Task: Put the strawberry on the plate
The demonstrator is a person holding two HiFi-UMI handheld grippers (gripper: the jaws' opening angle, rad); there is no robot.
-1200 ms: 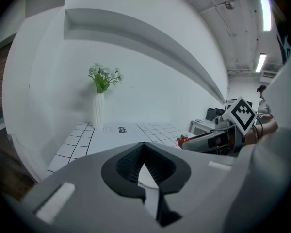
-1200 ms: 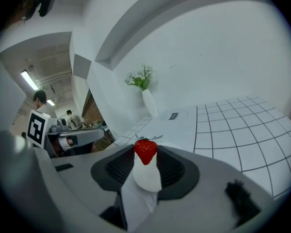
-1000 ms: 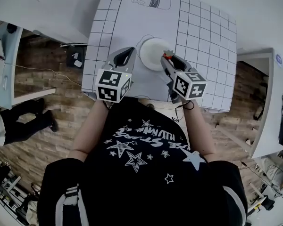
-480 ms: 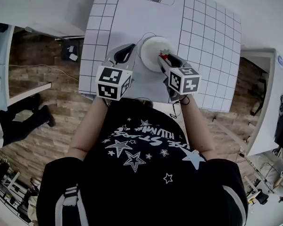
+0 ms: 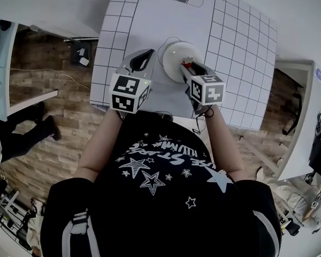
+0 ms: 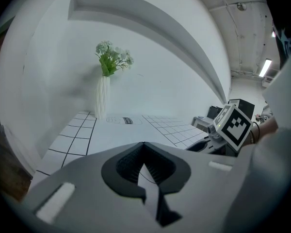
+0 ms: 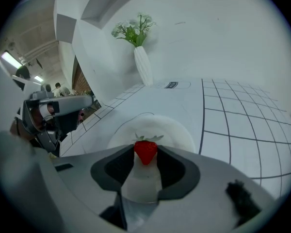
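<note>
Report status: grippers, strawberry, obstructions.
Right gripper shut on strawberry, over the plate. Left gripper shut, empty, beside the plate. Nothing in the way.

top: black tee (image 5: 160,197), white star outlines and lettering across the chest | sleeves (image 5: 69,208): black, pale stripes at 7 and 5 o'clock | left gripper (image 5: 143,58): grey shell, dark pads, black-and-white marker cube (image 5: 129,92) | right gripper (image 5: 186,66): same build, second cube (image 5: 208,89), thin black cable (image 5: 203,123) at its 6 o'clock
</note>
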